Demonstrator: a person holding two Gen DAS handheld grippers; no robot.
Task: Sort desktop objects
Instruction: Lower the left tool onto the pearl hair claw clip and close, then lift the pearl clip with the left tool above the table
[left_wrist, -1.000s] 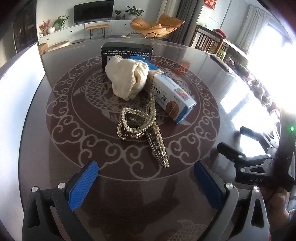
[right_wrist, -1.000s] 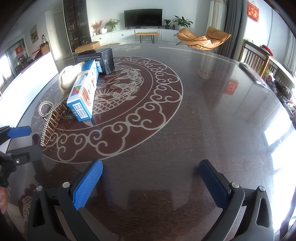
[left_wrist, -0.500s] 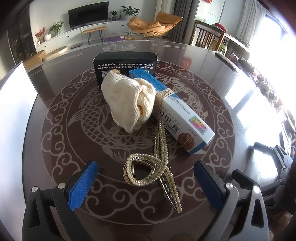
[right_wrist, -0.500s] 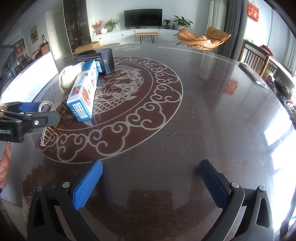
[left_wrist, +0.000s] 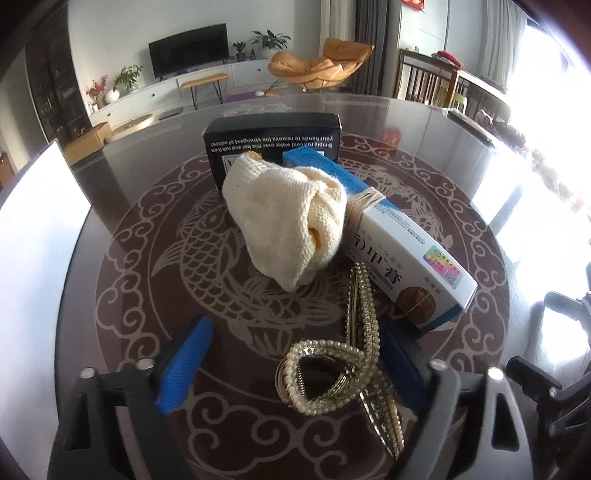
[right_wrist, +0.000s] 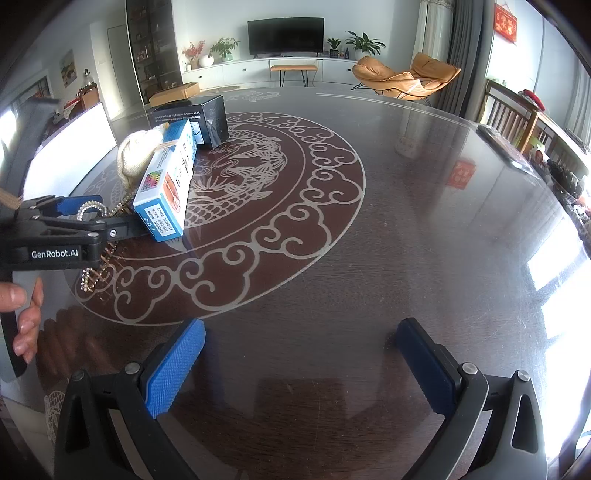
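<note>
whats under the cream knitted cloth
The cream knitted cloth is draped partly over the blue and white box, next to the twine wrapped round it. Its other side sits on the table. Anything beneath the folds is hidden.

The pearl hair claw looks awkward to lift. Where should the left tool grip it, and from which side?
Grip the pearl hair claw across its looped handle end, from above on the near side; the loop lies flat and free, while its far end runs under the blue-and-white box.

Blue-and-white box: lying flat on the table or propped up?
Propped. The blue-and-white box is tilted, its far end resting on the cream knitted pouch and its near end down by the pearl hair claw.
</note>
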